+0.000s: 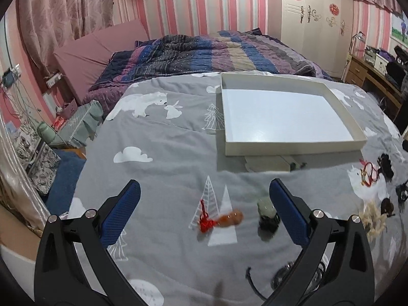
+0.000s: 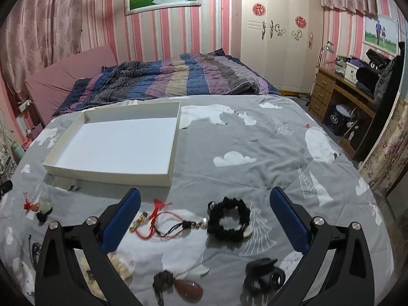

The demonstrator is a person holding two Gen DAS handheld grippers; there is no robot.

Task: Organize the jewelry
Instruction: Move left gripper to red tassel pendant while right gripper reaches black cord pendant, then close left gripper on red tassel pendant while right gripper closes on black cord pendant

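From the left wrist cam, the left claw (image 1: 205, 205) was spread wide open over the bed, gripping nothing. Between its blue pads, down on the grey animal-print blanket (image 1: 163, 158), lay an orange gourd-shaped pendant on a red knotted cord (image 1: 219, 220), a bit blurry. Just right of it, close to the right pad, sat a pale green stone piece on a dark cord (image 1: 266, 213). The white shallow box (image 1: 285, 114) sat further up the blanket, open and empty inside, with a flat bit of card poking out from under its near edge. Off to the right edge there was a red cord piece with gold bits (image 1: 368, 174) and a heap of cream beads (image 1: 372, 220), well apart from the claw. Some dark cord lay near the bottom, too blurry to make out.

Right wrist cam: the right claw (image 2: 205, 205) was released too, fingers wide apart, nothing in it. Between the fingers lay a chunky black bead bracelet (image 2: 229, 219), and left of that a red cord tangle with gold charms (image 2: 153, 216), touching a dark tasselled cord. Closer to the camera were a brown teardrop stone pendant (image 2: 187, 288) and a black ring-shaped piece (image 2: 265, 276). The white box (image 2: 114, 142) sat up-left on the blanket (image 2: 255, 142), empty. Far left, the small orange and green pieces (image 2: 38, 207) were visible together.
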